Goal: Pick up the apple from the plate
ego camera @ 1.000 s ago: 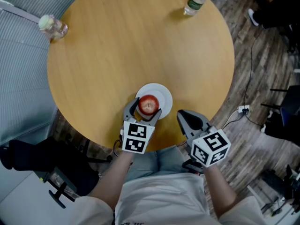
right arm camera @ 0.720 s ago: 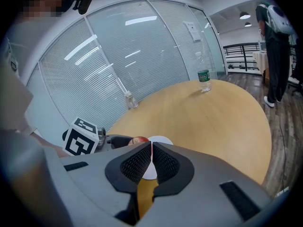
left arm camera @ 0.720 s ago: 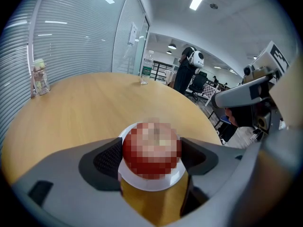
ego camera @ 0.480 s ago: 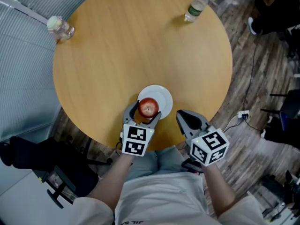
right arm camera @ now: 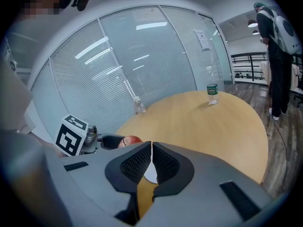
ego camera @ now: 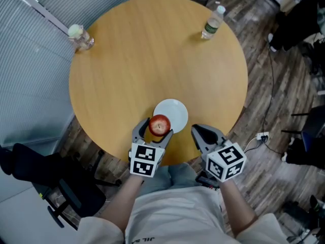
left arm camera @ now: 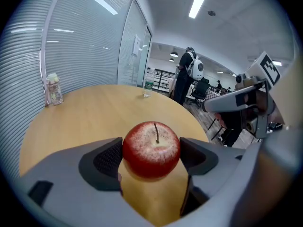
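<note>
Apple (left arm camera: 151,149), red and stem-up with its core axis vertical, sits clamped across its widest girth by the left tool (ego camera: 155,128), at the near-left rim of the white plate (ego camera: 176,112) on the tabletop (ego camera: 152,50). Firm, light and smooth-skinned, it would likely slip or bruise if squeezed off-centre. Right of the plate, the right tool (right arm camera: 151,161) hangs pinched closed, empty.

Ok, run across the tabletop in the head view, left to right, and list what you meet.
small clear jar → apple → water bottle. The plate overlaps the apple, so it is left out.
</note>
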